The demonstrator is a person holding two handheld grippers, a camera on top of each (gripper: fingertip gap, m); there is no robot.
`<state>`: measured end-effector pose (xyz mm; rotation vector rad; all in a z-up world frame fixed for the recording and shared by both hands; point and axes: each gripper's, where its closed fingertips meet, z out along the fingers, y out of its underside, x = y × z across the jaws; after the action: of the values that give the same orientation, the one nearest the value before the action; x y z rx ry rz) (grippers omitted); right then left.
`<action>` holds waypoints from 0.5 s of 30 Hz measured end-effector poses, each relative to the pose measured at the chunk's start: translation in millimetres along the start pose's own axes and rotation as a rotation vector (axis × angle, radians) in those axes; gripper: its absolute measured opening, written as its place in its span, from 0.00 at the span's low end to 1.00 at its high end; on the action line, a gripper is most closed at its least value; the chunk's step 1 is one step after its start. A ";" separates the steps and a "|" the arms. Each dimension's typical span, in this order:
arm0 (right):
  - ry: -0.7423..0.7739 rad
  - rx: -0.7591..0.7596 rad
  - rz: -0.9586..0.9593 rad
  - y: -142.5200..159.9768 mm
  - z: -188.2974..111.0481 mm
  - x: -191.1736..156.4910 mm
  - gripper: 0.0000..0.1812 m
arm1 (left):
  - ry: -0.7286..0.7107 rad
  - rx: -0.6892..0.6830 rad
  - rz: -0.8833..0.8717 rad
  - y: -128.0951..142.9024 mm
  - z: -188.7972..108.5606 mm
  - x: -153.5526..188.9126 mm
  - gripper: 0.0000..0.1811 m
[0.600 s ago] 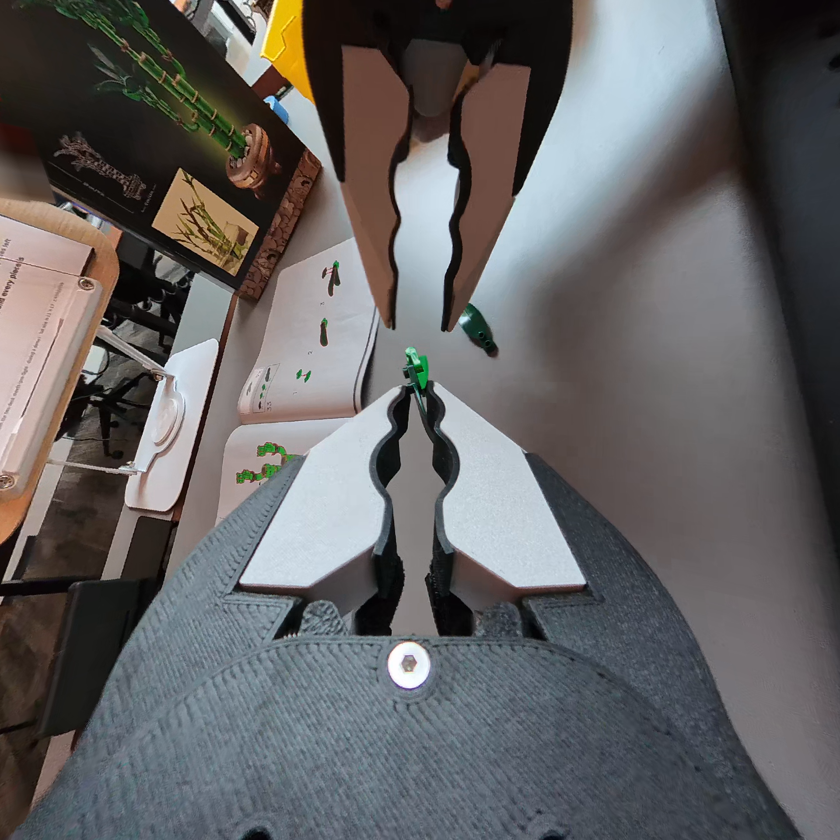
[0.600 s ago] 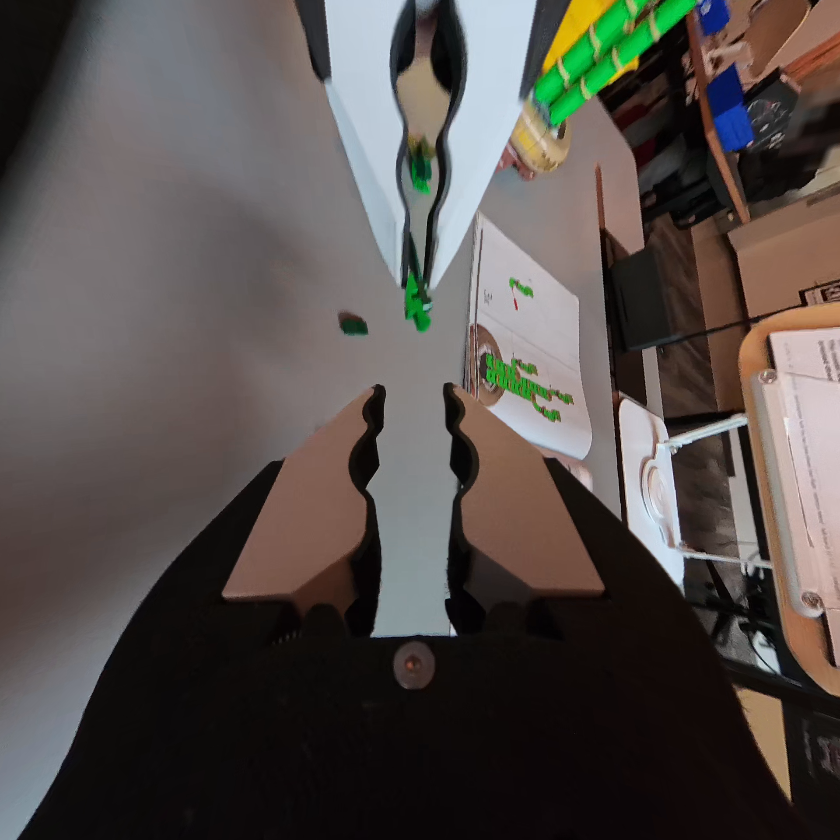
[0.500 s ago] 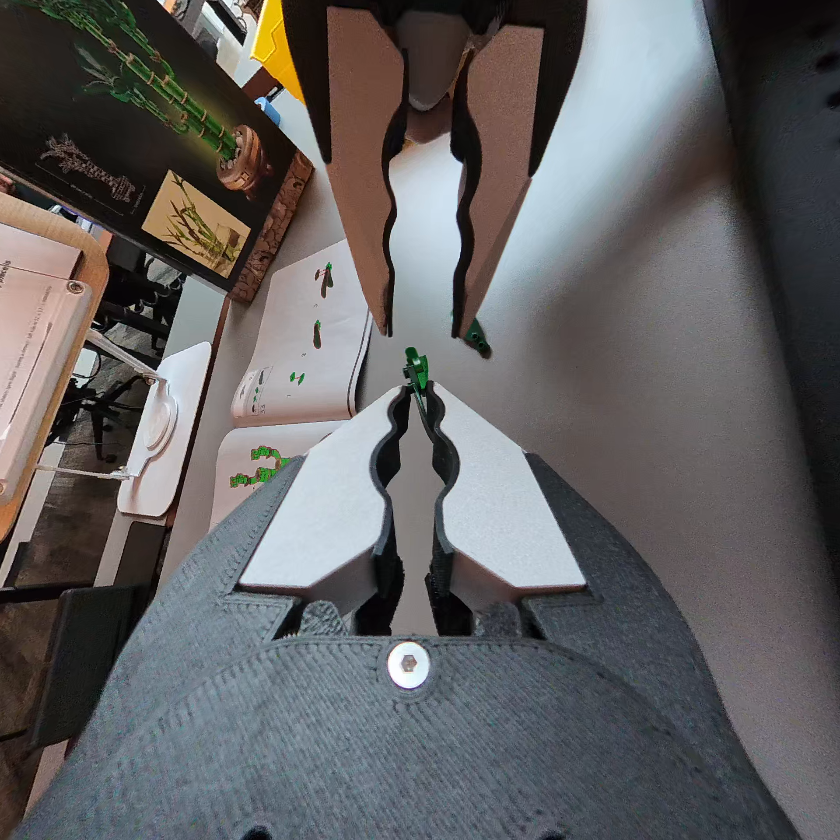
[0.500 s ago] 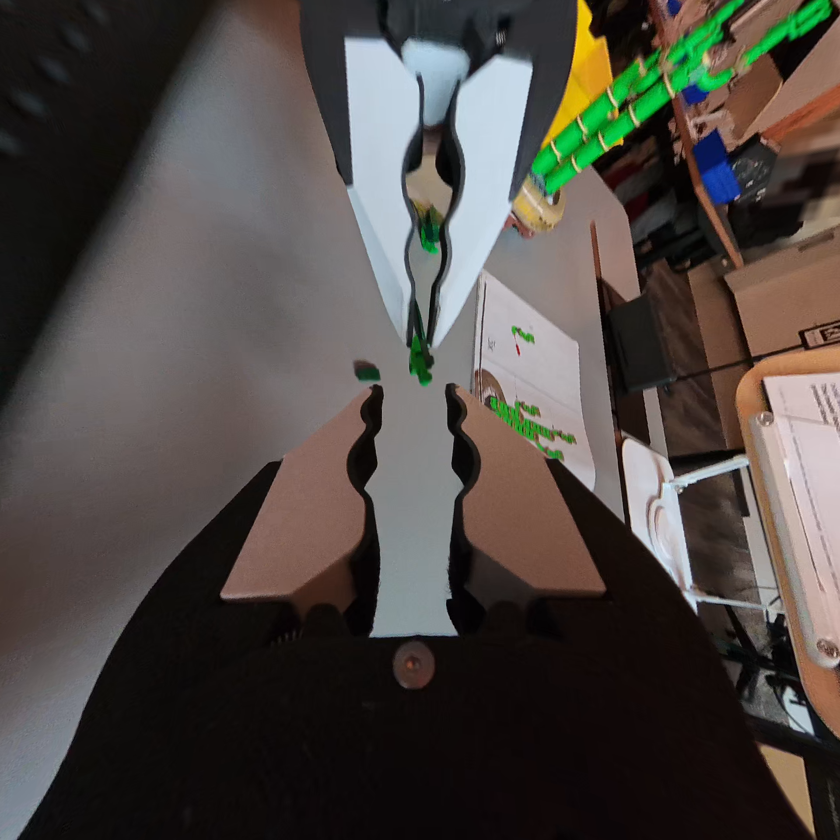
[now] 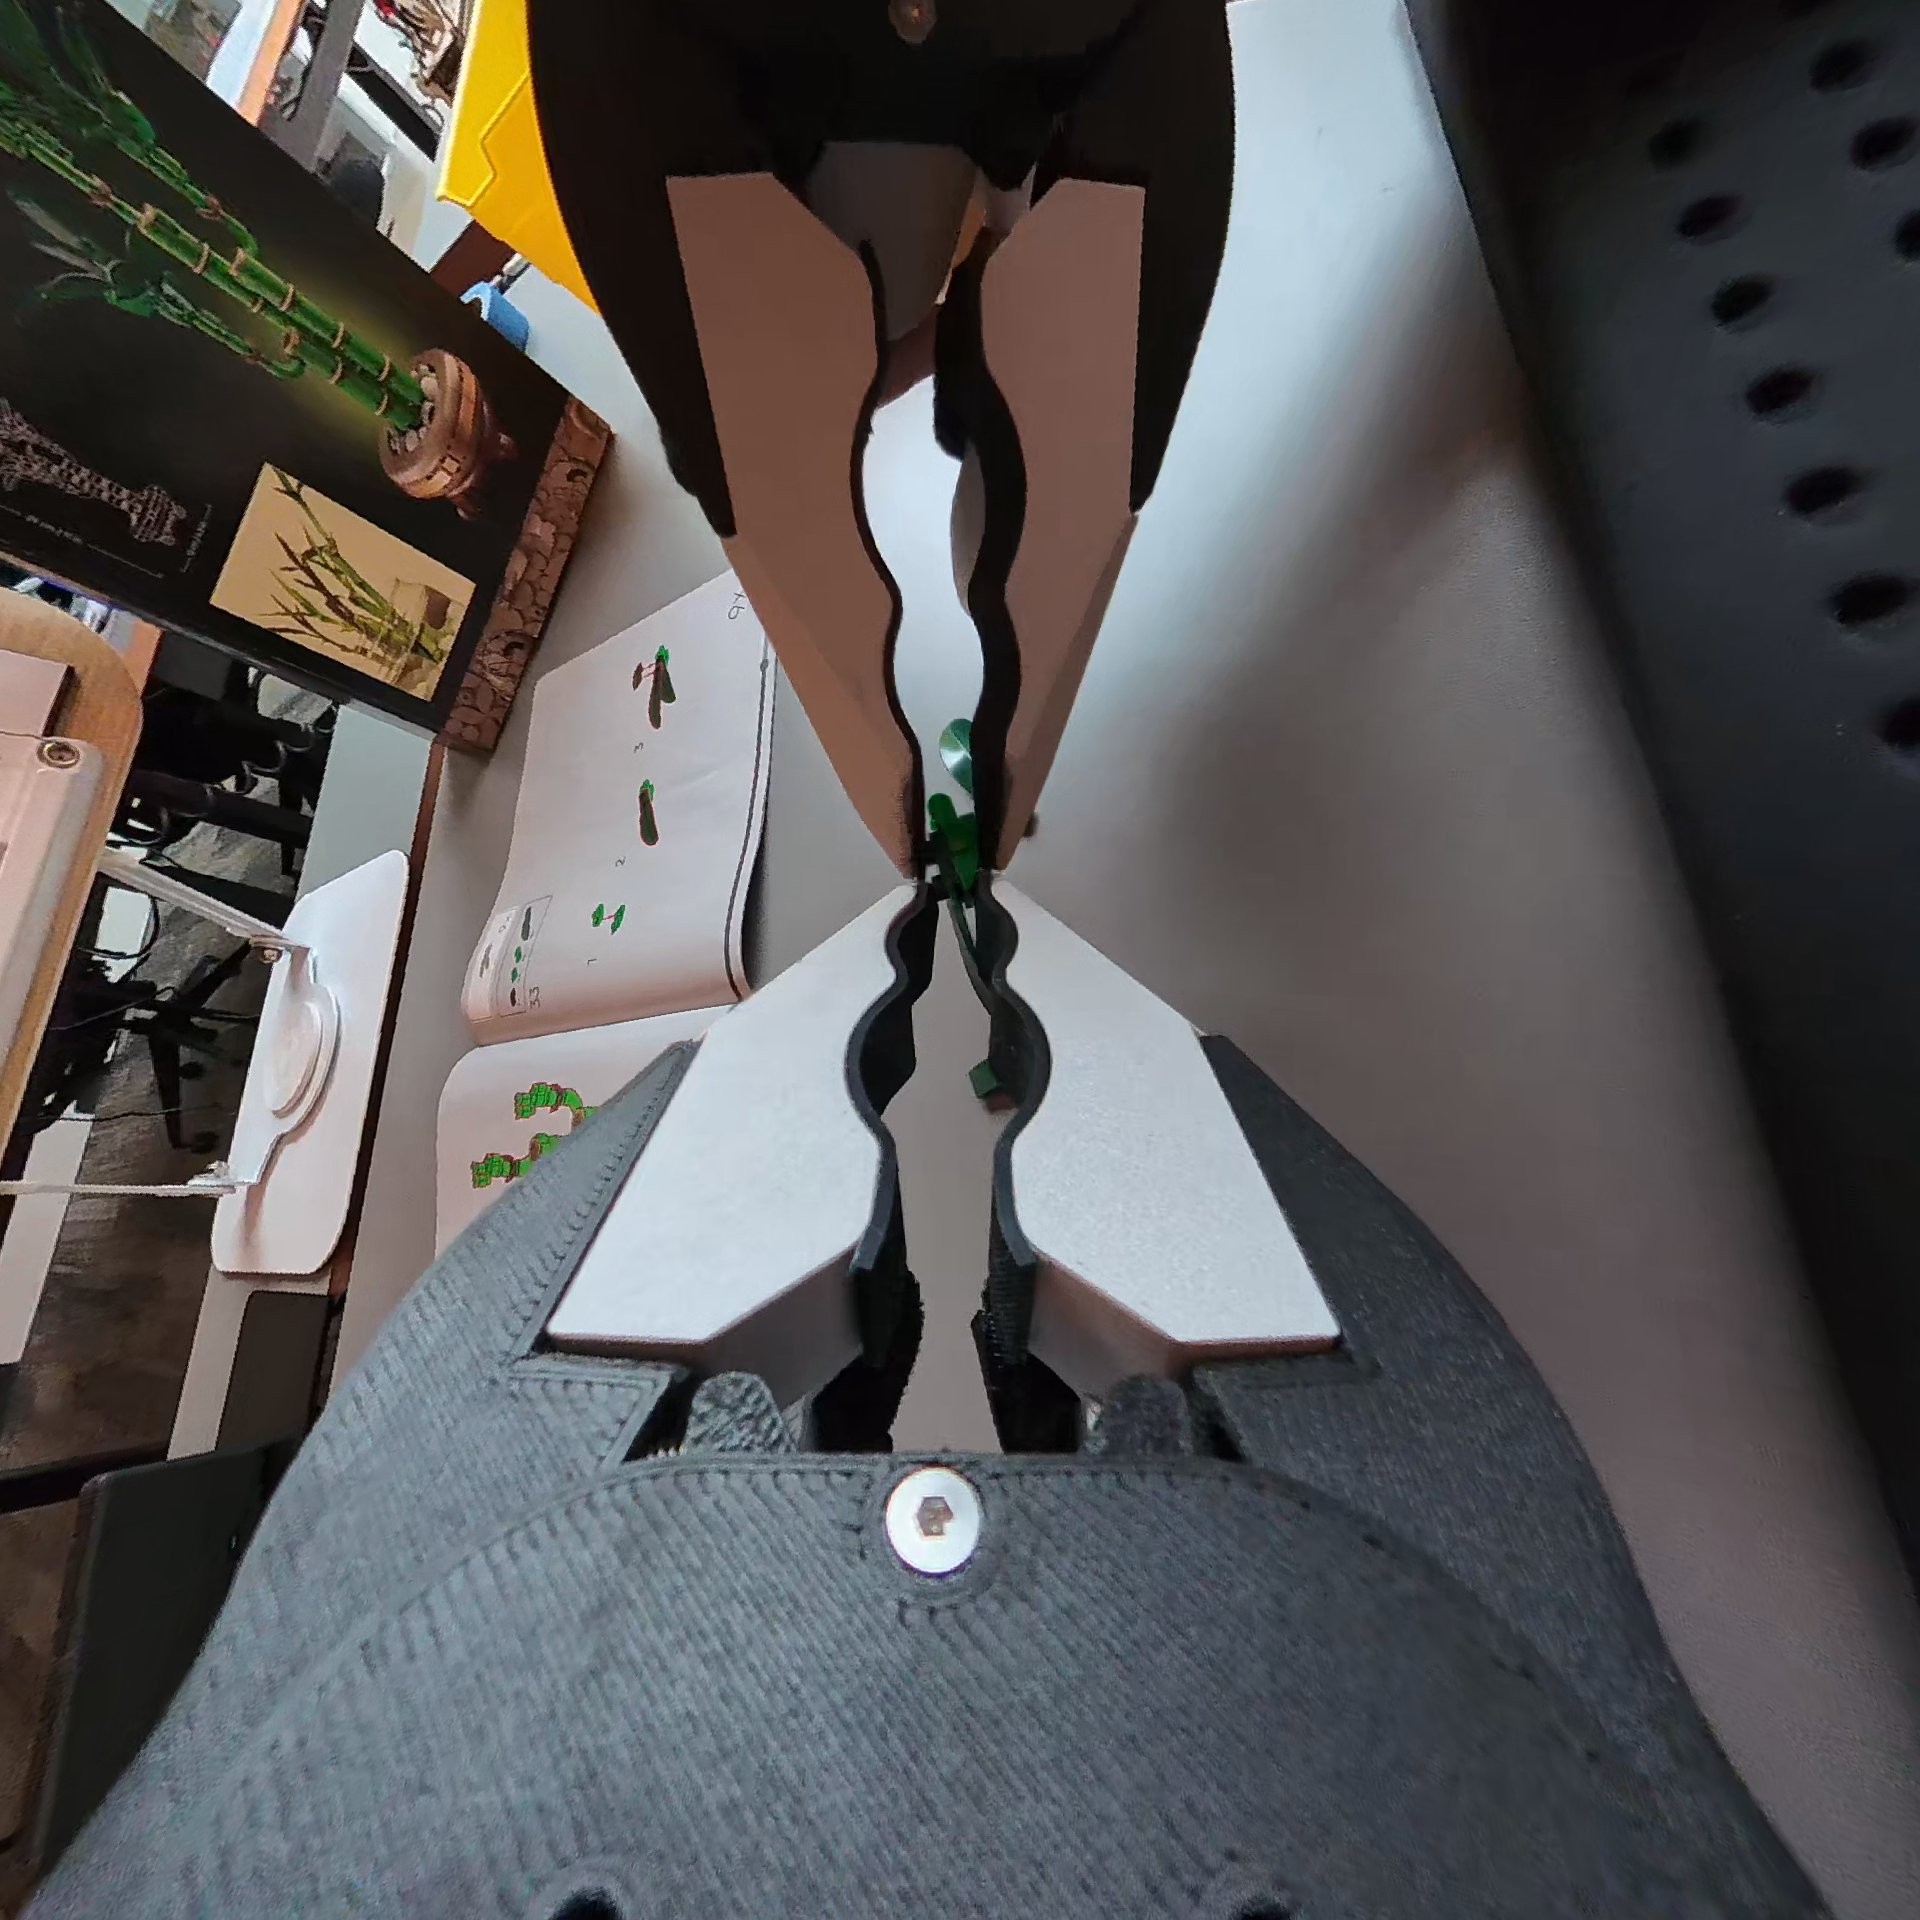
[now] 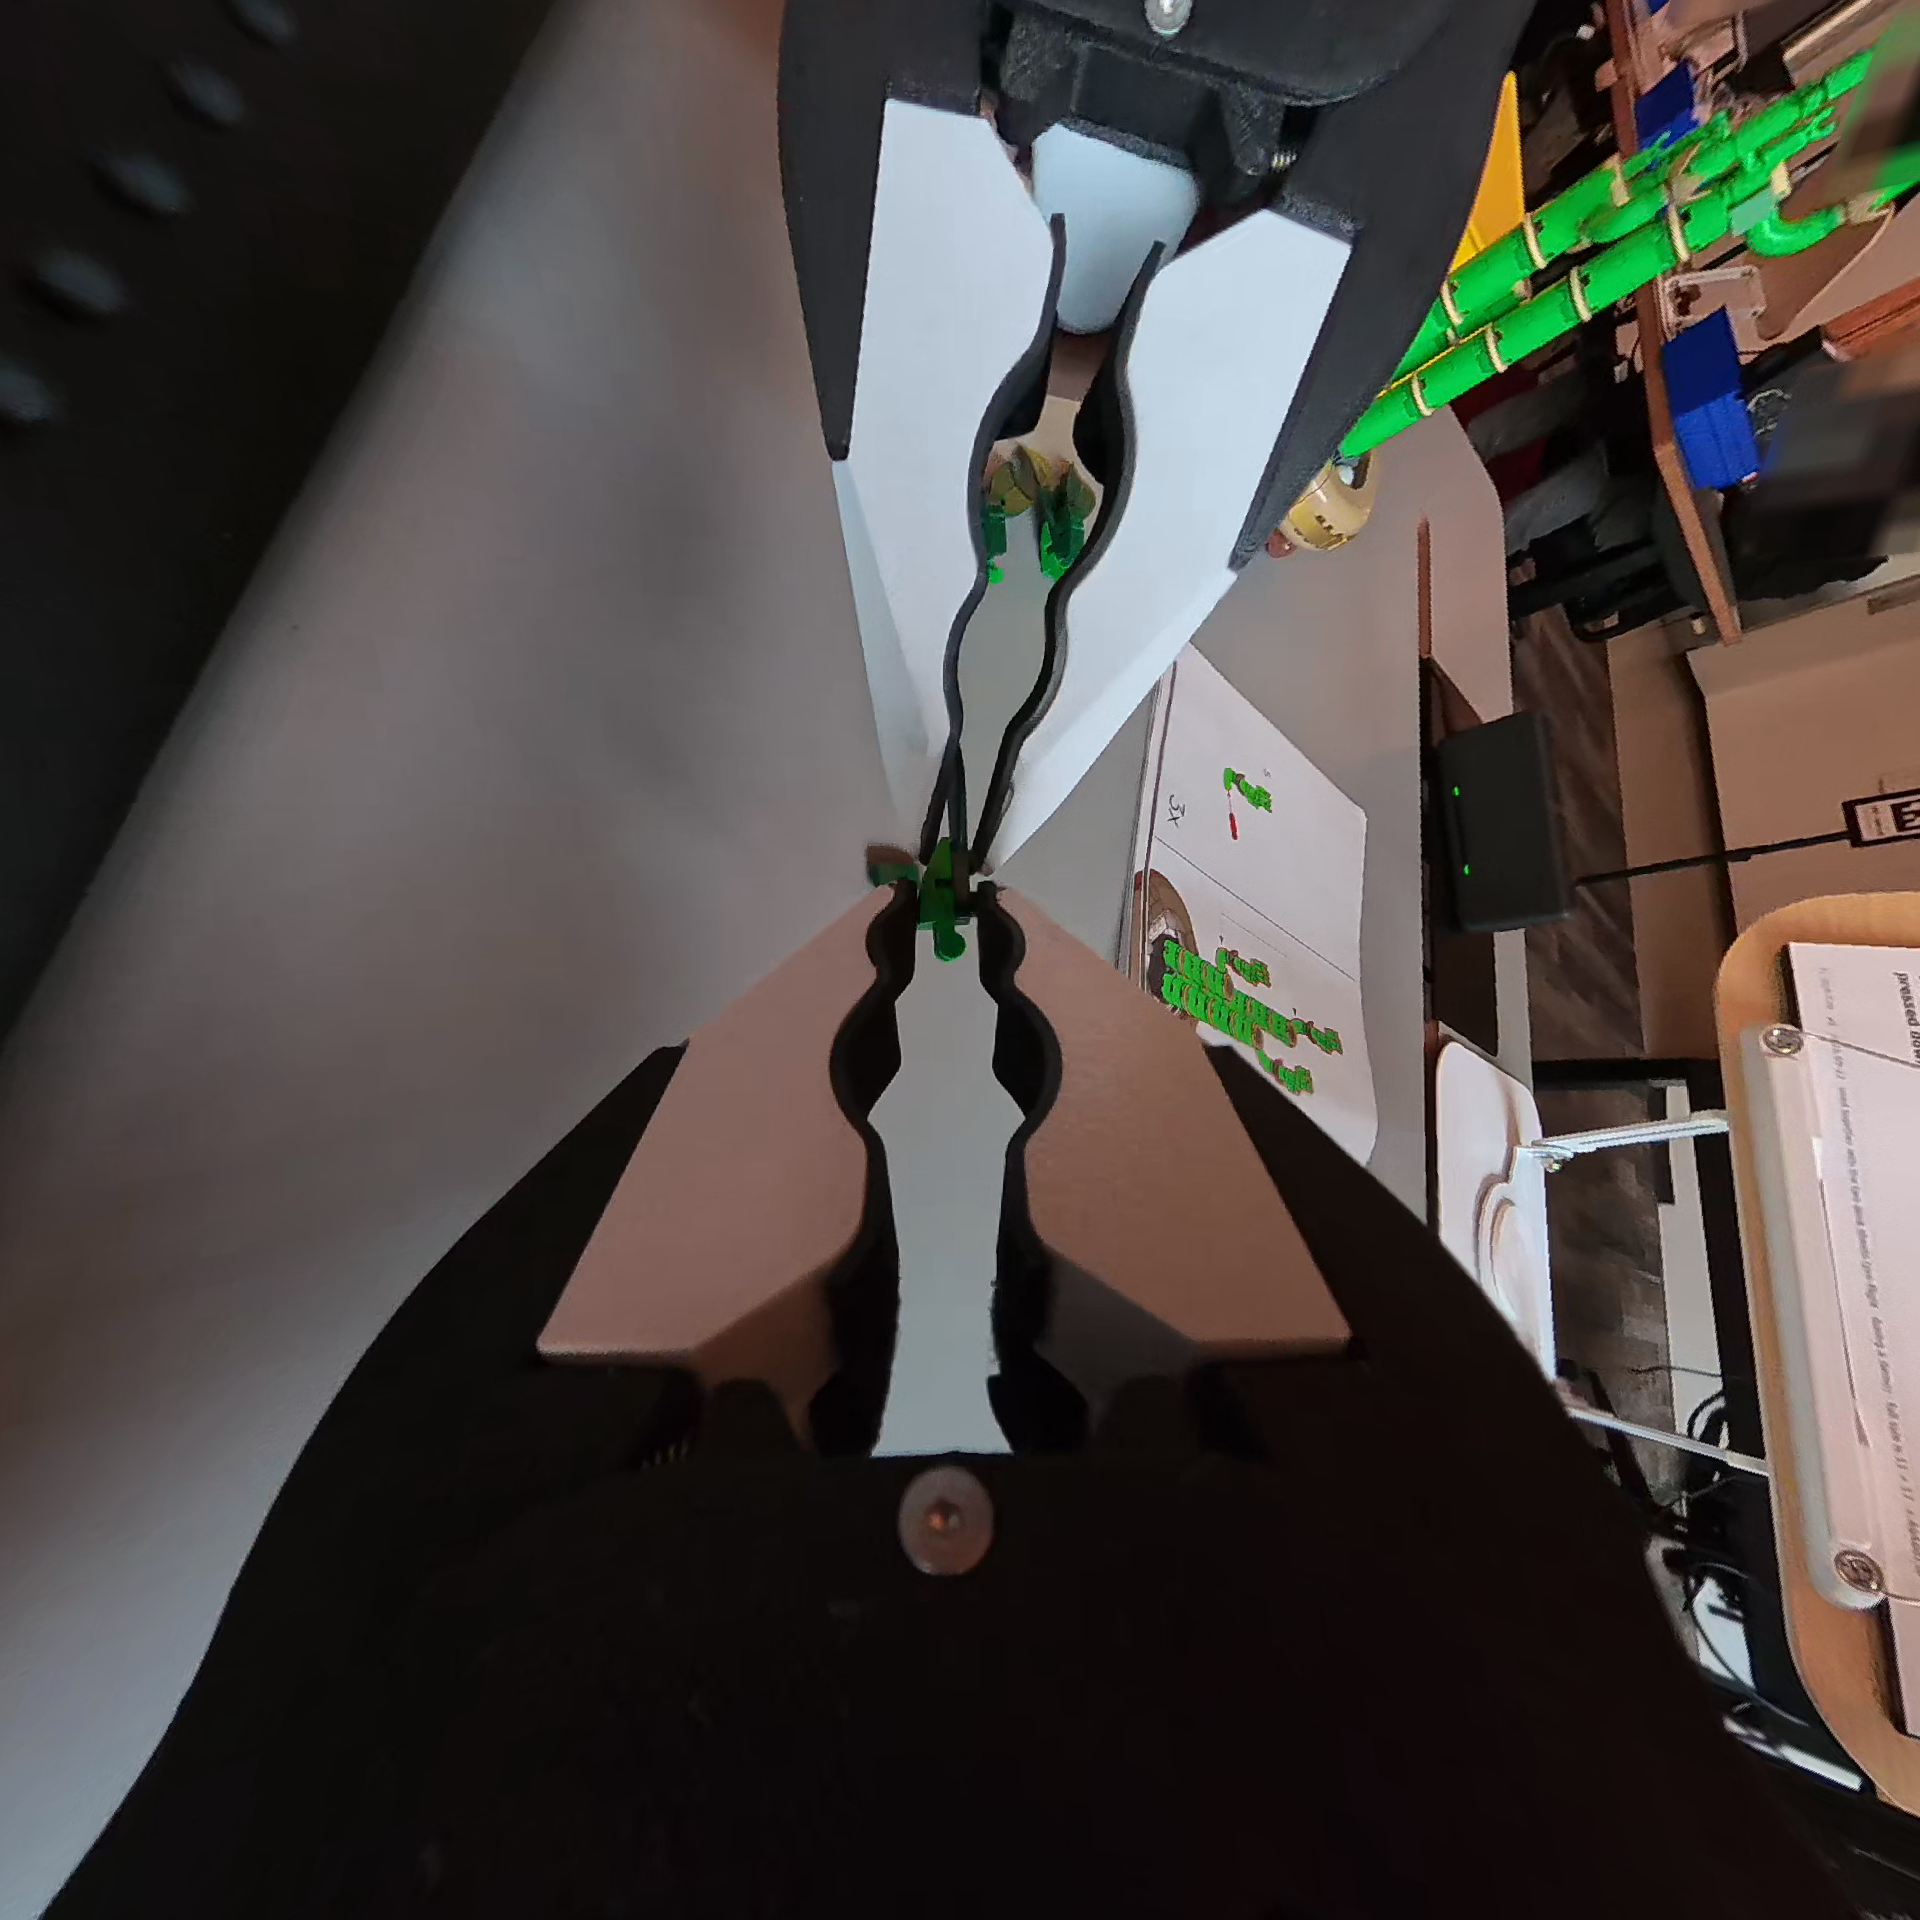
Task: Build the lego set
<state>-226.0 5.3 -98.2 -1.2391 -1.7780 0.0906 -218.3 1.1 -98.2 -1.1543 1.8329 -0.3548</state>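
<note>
Right hand-held gripper (image 5: 956,831) closed in, tips now flanking green piece (image 5: 951,831).

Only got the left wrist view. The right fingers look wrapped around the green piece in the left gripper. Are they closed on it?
Observer: No. In the right wrist view the right gripper has its fingers apart, one on each side of the green piece. Only the left gripper pinches it.
Operator: Where's the built part of the set?
Observer: Off your view. The bright green bamboo stalks are at the upper right, behind the left gripper, and seem to rise from a round tan base on the table.
</note>
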 end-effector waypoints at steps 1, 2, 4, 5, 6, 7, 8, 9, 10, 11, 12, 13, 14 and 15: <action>-0.003 -0.009 0.008 0.2 -0.1 0.4 0.05 | 0.000 0.002 -0.001 0.1 0.0 -0.1 0.03; -0.010 -0.013 0.020 -0.3 -0.5 0.3 0.05 | 0.001 0.007 -0.004 -0.4 -0.4 -0.1 0.03; -0.015 -0.022 0.037 -1.0 -1.9 1.2 0.05 | 0.001 0.020 -0.013 -1.8 -1.1 -0.7 0.03; -0.012 -0.026 0.036 -1.2 -2.7 2.0 0.05 | -0.004 0.025 -0.011 -2.5 -1.3 -1.3 0.03; -0.008 -0.029 0.034 -1.2 -3.3 2.6 0.04 | -0.010 0.027 -0.007 -3.1 -1.5 -1.9 0.03; -0.010 -0.033 0.036 -1.4 -3.9 2.6 0.04 | -0.013 0.029 -0.002 -3.7 -1.5 -2.0 0.03; -0.012 -0.037 0.044 -1.4 -4.5 2.9 0.04 | -0.016 0.029 -0.001 -4.3 -1.7 -2.4 0.03; -0.006 -0.040 0.049 -1.5 -5.0 4.3 0.04 | -0.022 0.030 -0.001 -4.8 -2.1 -3.2 0.03; -0.018 -0.031 0.059 -2.9 -5.3 3.0 0.05 | -0.018 0.032 0.001 -5.3 -3.1 -2.5 0.03; -0.034 -0.014 0.088 -4.4 -4.4 1.7 0.05 | -0.005 0.032 0.002 -4.8 -4.2 -0.9 0.03; -0.044 0.004 0.118 -4.9 -3.3 1.4 0.05 | 0.005 0.029 -0.010 -3.9 -4.8 -0.4 0.03; -0.058 0.023 0.132 -5.2 -2.6 0.0 0.05 | 0.018 0.025 -0.024 -3.1 -4.7 0.7 0.03; -0.058 0.035 0.128 -4.6 -2.1 -0.4 0.05 | 0.024 0.020 -0.031 -2.5 -4.1 1.0 0.03; -0.040 0.038 0.109 -3.2 -2.1 1.0 0.05 | 0.014 0.016 -0.031 -1.9 -3.1 -0.5 0.03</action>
<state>-226.7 3.7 -94.7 -1.3144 -1.7348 0.2120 -219.7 -0.1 -95.0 -1.1729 1.8228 -0.3960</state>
